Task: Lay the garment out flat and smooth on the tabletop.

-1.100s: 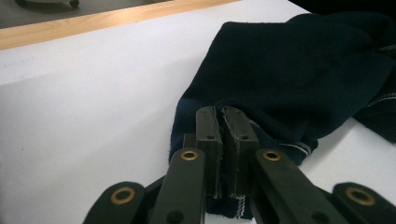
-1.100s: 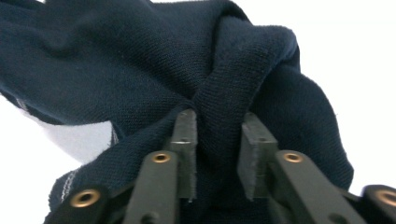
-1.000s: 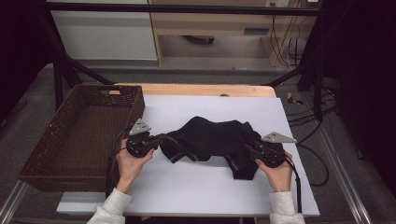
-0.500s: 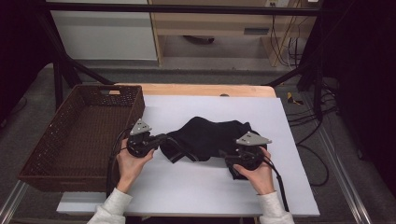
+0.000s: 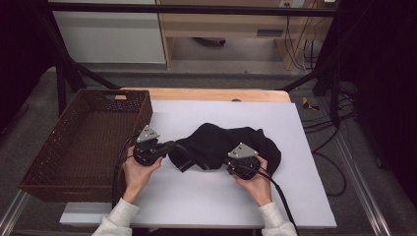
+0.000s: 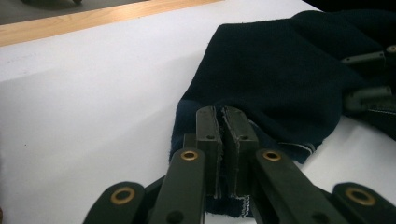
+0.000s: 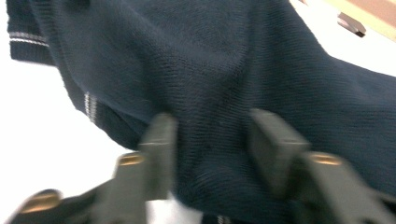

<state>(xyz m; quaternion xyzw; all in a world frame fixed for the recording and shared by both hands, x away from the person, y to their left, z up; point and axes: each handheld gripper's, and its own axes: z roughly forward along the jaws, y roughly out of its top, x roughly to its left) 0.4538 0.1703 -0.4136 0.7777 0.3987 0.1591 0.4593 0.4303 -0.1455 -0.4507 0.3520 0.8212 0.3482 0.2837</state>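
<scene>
Basket [image 5: 74, 142] sits at the table's [image 5: 305, 196] left edge. Left gripper [image 6: 223, 122] is clamped on the garment's [image 5: 231, 142] left hem. The garment lies mid-table. Right gripper [image 7: 212, 140] jaws, just closing, straddle fabric with a gap between them.

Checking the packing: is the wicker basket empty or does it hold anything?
Empty: the high view shows the basket's bare woven floor; the dark garment lies bunched on the white board.
</scene>
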